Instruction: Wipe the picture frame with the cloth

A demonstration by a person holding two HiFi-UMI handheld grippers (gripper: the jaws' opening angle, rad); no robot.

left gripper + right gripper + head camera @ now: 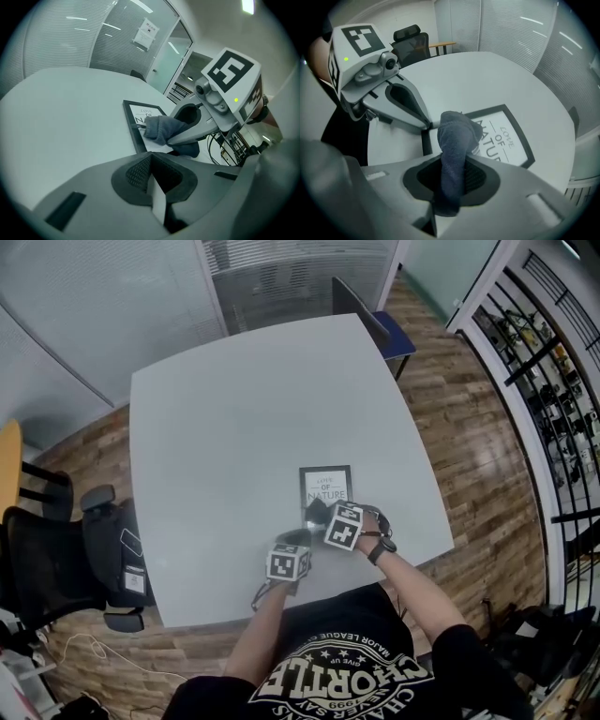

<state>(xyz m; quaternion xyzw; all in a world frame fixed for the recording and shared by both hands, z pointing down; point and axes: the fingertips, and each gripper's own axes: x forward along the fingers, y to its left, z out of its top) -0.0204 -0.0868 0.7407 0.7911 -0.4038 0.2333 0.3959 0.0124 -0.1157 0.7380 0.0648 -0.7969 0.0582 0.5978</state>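
Observation:
A black picture frame (325, 486) with a white print lies flat on the white table (234, 427), near its front edge. My right gripper (323, 514) is shut on a dark grey cloth (316, 511). The bunched cloth (457, 136) rests on the near end of the frame (506, 136). From the left, the shut left gripper (300, 538) touches its tips (427, 125) to the frame's near corner, nothing between its jaws. In the left gripper view the cloth (164, 129) covers the frame's (139, 117) near part under the right gripper (174, 138).
Black office chairs (56, 549) stand left of the table and a blue-seated chair (389, 334) at its far side. Shelving (562, 399) lines the right wall. The person's torso is against the table's front edge.

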